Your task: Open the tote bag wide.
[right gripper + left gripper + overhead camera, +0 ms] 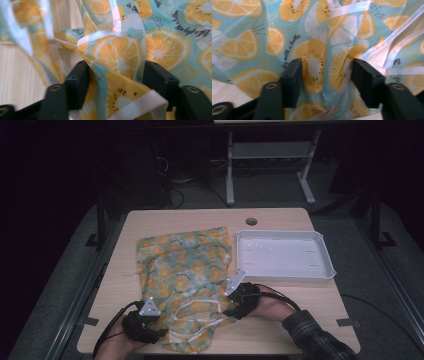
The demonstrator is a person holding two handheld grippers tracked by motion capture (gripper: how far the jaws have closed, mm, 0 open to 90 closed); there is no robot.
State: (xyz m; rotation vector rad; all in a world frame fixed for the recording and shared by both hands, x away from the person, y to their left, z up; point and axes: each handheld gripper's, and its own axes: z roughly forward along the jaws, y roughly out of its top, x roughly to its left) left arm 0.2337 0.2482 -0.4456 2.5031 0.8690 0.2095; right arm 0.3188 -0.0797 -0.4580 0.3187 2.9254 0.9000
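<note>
Orange-printed cloth [185, 270] bunches between each half-open tool's jaws, left [150, 322] and right [239, 300].

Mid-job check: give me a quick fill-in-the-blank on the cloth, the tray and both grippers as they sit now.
1. The teal fabric bag is printed with orange ____ slices.
2. The white rectangular plastic tray lies on the wooden table to the ____ of the bag in the high view.
3. The fabric bunches up between the fingers of both the left gripper and the ____ gripper.
4. The bag's edges are trimmed with ____ ribbon.

Missing words: citrus; right; right; white
</note>
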